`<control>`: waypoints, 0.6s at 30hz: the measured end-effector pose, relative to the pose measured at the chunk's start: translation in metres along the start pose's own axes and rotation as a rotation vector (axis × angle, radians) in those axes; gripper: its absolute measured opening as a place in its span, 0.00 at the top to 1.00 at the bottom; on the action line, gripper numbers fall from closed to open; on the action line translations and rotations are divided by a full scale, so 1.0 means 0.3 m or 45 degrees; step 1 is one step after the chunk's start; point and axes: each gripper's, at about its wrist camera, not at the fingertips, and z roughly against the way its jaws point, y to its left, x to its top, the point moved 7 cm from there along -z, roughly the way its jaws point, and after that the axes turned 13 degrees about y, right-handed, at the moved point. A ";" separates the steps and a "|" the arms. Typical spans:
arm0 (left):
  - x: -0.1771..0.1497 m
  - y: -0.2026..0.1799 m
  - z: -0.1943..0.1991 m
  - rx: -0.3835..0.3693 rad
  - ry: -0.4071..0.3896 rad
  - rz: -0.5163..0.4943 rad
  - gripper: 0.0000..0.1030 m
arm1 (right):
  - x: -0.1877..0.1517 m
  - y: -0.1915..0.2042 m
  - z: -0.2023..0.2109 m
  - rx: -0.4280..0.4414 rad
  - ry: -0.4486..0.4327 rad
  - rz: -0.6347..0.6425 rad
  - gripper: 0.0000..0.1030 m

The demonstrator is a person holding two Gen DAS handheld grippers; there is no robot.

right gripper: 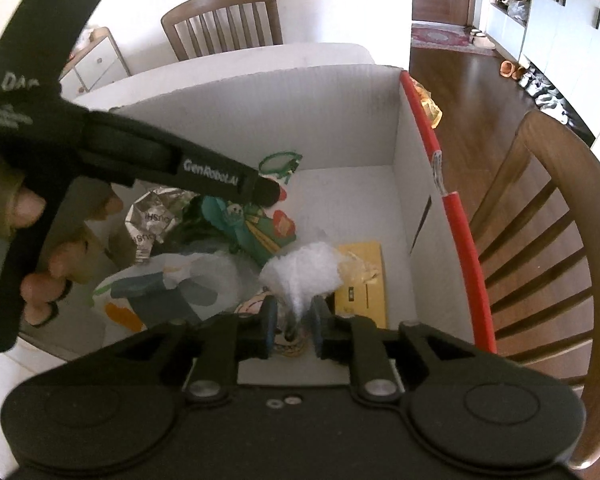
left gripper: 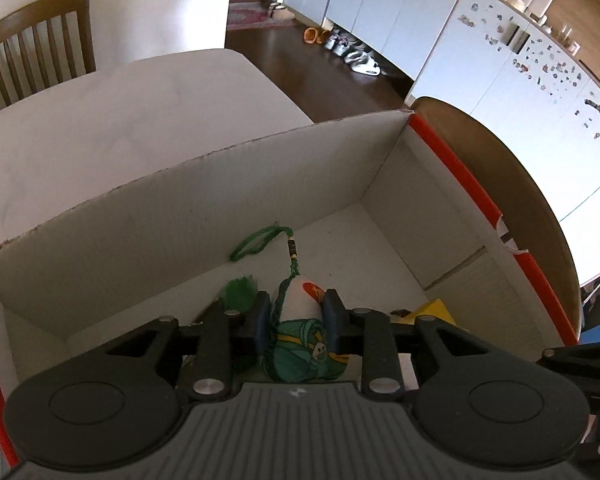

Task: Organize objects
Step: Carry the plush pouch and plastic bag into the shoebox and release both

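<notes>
A white cardboard box [left gripper: 204, 196] with red outer edges stands on the white table. My left gripper [left gripper: 296, 320] is inside it, shut on a green and white plush charm [left gripper: 300, 336] with a green cord loop and tassel. In the right wrist view the same charm [right gripper: 260, 224] hangs at the tip of the left gripper [right gripper: 268, 194] over the box floor. My right gripper [right gripper: 294, 326] is shut on a crumpled clear plastic wrap [right gripper: 304, 270] and holds it over the box [right gripper: 300, 108].
In the box lie a yellow packet [right gripper: 364, 280], a silver foil wrapper [right gripper: 152, 216] and a clear bag [right gripper: 204, 276] with several small items. Wooden chairs stand behind the table [left gripper: 40, 48] and right of the box [right gripper: 540, 220]. White cabinets [left gripper: 420, 20] line the far wall.
</notes>
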 end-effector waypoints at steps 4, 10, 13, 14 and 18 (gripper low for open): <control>-0.003 0.005 0.004 -0.007 0.004 0.019 0.65 | -0.006 -0.005 0.021 0.021 -0.011 -0.006 0.80; 0.007 0.010 0.047 0.002 -0.052 0.043 0.49 | -0.010 -0.006 0.049 0.038 -0.035 -0.011 0.76; 0.006 0.015 0.081 0.006 -0.086 0.057 0.48 | -0.016 0.002 0.063 0.039 -0.050 -0.013 0.75; 0.004 0.014 0.095 0.006 -0.100 0.056 0.48 | -0.018 0.004 0.069 0.041 -0.055 -0.013 0.74; -0.010 0.011 0.147 0.017 -0.146 0.042 0.48 | -0.025 0.013 0.093 0.045 -0.080 -0.013 0.70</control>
